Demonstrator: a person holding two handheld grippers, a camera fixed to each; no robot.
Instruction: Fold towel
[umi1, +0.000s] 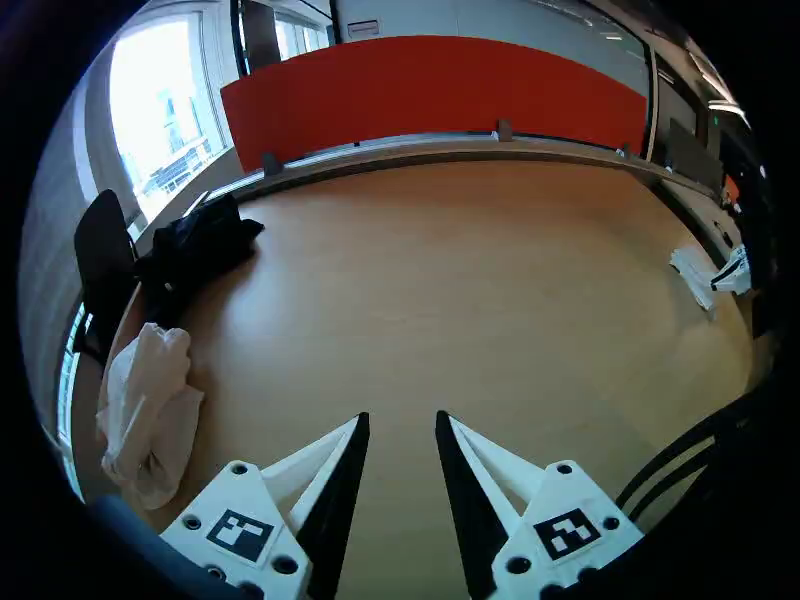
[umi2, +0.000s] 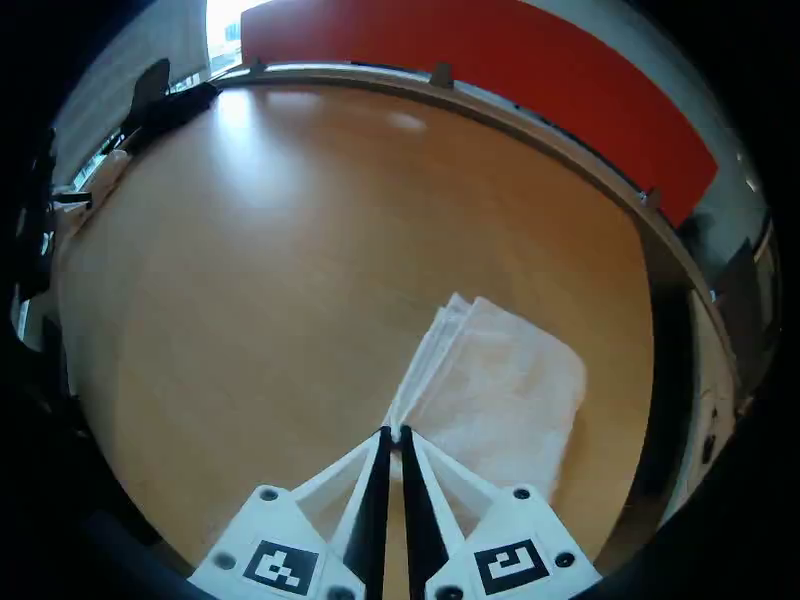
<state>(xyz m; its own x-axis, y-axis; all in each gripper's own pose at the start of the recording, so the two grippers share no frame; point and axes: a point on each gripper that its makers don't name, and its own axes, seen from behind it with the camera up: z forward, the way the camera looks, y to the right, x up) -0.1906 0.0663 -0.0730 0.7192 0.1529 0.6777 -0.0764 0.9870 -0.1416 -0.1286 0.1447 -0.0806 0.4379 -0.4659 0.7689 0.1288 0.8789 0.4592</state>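
A folded white towel (umi2: 495, 400) lies flat on the wooden table (umi2: 260, 260), right of centre in the right gripper view. My right gripper (umi2: 394, 434) is at the towel's near left corner, its fingers closed to a thin slit with the corner's edge pinched between the tips. In the left gripper view the same towel (umi1: 693, 272) appears small at the far right edge, with the other gripper (umi1: 735, 270) beside it. My left gripper (umi1: 401, 420) hovers open over bare table (umi1: 450, 290), nothing between its fingers.
A crumpled white cloth (umi1: 148, 410) sits at the table's left edge, with a black bag (umi1: 195, 245) behind it and a dark chair (umi1: 100, 260) beyond. A red partition (umi1: 430, 90) runs along the far side. Black chair parts (umi1: 690, 460) stand near right.
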